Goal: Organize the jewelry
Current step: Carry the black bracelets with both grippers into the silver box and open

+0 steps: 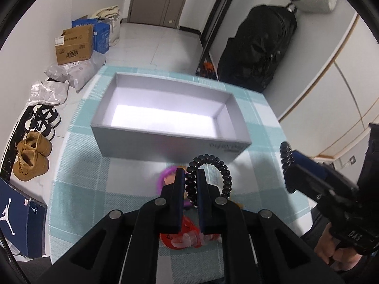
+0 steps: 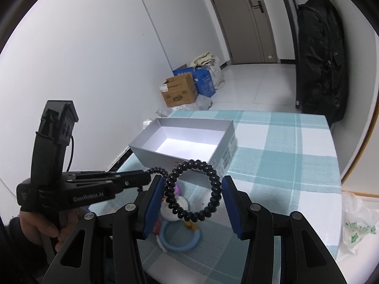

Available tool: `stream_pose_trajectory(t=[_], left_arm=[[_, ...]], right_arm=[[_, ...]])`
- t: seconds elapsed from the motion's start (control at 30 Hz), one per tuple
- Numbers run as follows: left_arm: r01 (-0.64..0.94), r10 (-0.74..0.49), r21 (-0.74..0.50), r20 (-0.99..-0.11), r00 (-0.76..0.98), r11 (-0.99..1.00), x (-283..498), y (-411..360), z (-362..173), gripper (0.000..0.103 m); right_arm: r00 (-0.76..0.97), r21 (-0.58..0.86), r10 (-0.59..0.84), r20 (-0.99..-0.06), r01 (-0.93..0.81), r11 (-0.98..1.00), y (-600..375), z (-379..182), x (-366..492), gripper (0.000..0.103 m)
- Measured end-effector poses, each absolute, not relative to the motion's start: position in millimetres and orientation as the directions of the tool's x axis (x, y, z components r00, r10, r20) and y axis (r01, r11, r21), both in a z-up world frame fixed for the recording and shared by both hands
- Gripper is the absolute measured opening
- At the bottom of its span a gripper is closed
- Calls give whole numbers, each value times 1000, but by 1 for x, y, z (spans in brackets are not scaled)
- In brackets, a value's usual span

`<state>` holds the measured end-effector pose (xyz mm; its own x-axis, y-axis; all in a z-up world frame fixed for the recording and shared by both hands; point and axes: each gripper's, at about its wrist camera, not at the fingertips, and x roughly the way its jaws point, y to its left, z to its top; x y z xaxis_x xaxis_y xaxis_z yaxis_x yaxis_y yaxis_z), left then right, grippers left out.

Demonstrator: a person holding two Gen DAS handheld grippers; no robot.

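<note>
Left wrist: left gripper (image 1: 191,174) fingers clamp black coil bracelet (image 1: 208,179); right gripper (image 2: 194,187) fingers grip another.

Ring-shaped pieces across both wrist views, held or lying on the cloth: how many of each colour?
black coil bands: 2, one in the left claw, one in the right claw
light blue ring: 1
purple ring: 1, partly hidden
Total: 4
</note>
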<state>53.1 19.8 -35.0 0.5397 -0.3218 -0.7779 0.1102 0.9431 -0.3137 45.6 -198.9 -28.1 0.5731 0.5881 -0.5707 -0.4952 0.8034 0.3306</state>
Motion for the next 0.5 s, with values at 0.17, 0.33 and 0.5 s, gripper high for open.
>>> stream_pose_trajectory(t=[0.17, 0.33, 0.5], left_arm=[[102, -336, -342, -745, 577, 934, 62, 29, -21, 5], [96, -336, -351, -729, 596, 931, 79, 36, -10, 5], [96, -324, -338, -724, 609, 936, 100, 41, -7, 5]], right_arm=[[567, 339, 603, -561, -508, 792, -190, -18, 58, 49], [563, 348, 614, -552, -514, 784, -184, -6, 76, 49], [543, 364, 629, -556, -522, 772, -170, -2, 106, 49]])
